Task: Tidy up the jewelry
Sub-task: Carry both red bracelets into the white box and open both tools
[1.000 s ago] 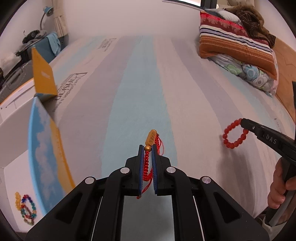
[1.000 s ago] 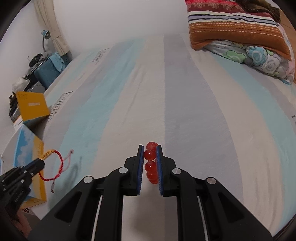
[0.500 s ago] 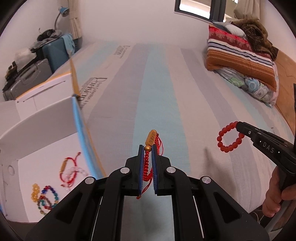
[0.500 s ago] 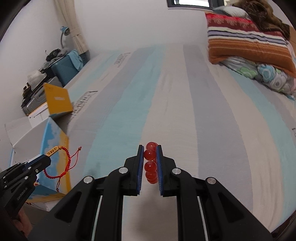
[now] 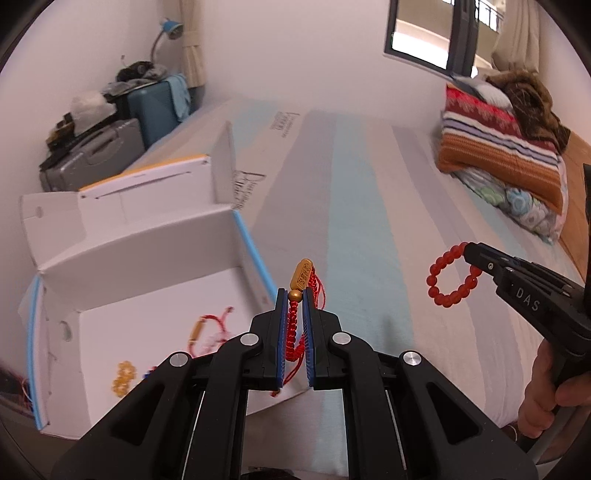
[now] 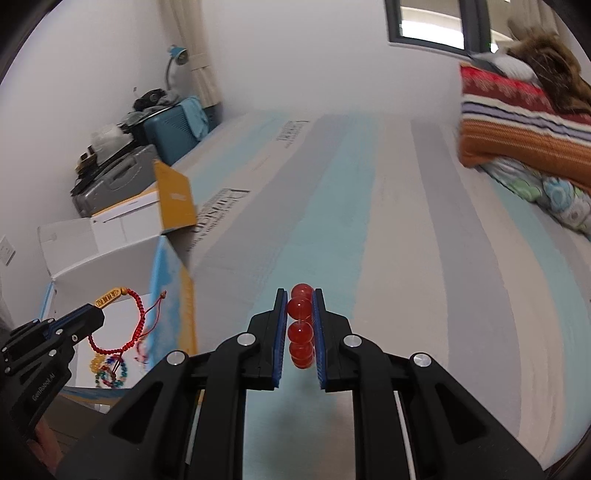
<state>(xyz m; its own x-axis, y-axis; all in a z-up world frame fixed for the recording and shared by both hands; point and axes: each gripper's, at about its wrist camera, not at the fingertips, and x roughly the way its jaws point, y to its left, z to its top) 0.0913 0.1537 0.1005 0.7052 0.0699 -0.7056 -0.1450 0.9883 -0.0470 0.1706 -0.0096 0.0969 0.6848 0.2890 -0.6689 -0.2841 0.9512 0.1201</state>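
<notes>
Left tool (image 5: 294,317) clamps red cord bracelet (image 5: 308,295) — right tool (image 6: 299,325) clamps red beads (image 6: 300,328).

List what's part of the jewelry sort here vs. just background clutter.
Job:
- red cord bracelet in left gripper
- red bead bracelet in right gripper
- open white box with bracelets already inside

Clutter:
- suitcases
- folded blankets
- desk lamp

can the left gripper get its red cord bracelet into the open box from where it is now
Probably yes. The left hand-held gripper, shut on the red cord bracelet, hangs near the open white box; the flaps stand open and only loose bracelets lie on the floor. The right hand-held gripper is well aside.
</notes>
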